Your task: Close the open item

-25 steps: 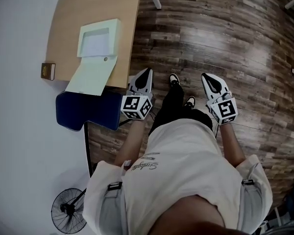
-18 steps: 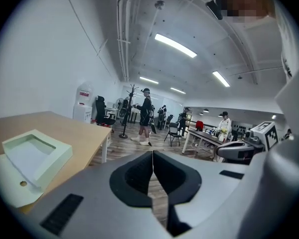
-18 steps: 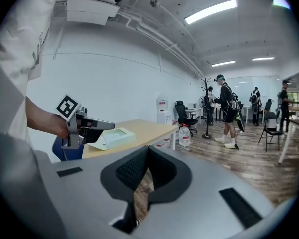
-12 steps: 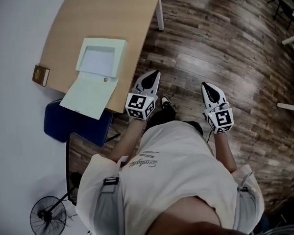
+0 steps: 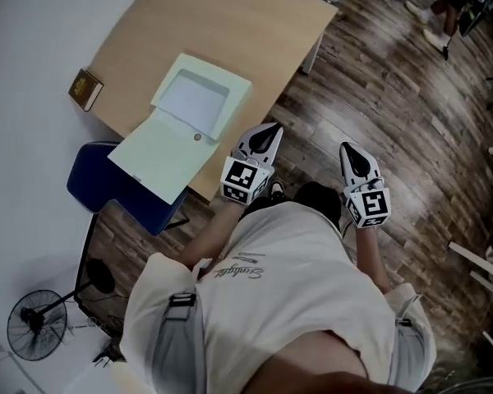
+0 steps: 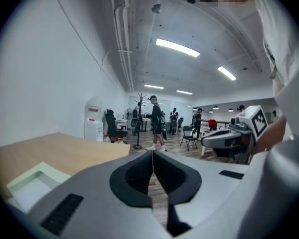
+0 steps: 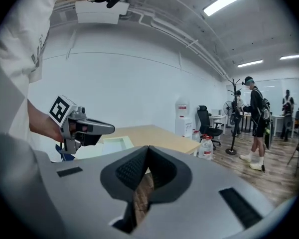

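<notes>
Pale-green box (image 5: 199, 98) open (lid flat) | left gripper (image 5: 269, 130) — jaws together, empty, by table (image 5: 230, 31) edge | right gripper (image 5: 348, 149) — likewise, over floor (image 5: 394, 80)

The head view looks steeply down from above; both gripper views look level across the room. All share the light wooden table (image 5: 230, 31) and pale green open box (image 5: 181, 130).
</notes>
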### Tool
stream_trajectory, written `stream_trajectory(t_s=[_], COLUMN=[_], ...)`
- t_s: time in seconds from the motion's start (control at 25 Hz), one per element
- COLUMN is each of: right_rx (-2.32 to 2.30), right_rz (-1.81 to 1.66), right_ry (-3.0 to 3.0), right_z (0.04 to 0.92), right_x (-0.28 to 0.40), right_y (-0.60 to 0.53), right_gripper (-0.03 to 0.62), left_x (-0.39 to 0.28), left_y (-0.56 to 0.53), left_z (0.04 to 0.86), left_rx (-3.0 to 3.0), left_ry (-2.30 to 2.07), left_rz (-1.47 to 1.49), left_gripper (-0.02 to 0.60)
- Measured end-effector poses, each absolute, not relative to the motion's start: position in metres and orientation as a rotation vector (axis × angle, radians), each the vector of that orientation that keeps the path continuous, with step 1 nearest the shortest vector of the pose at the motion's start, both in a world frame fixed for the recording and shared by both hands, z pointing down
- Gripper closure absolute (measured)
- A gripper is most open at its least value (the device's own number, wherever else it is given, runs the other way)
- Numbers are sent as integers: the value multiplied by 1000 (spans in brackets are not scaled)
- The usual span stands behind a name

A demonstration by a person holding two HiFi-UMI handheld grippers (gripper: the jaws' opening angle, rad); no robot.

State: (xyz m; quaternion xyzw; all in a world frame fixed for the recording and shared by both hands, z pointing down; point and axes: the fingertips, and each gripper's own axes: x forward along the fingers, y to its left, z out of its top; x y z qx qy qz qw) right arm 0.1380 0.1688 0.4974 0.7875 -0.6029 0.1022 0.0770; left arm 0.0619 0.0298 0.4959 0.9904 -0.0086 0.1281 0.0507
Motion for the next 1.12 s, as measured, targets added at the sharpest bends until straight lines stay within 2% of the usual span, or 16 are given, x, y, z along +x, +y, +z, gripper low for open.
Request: stream_trajectory(t_s=[0.68,1.12], right_rx=[1717,1334], right_rz=[263,310], right_ry=[-2393,-2645], right_z=[522,538], right_x=[248,206], right_y=[-6,-67], right_gripper=[599,599], left_x=[97,39], left_y=[-69,-85], left_z=[529,527], left_rx=[2731,2478], left_ry=[-867,-1281], left_rz=[476,430], left_gripper=[566,566])
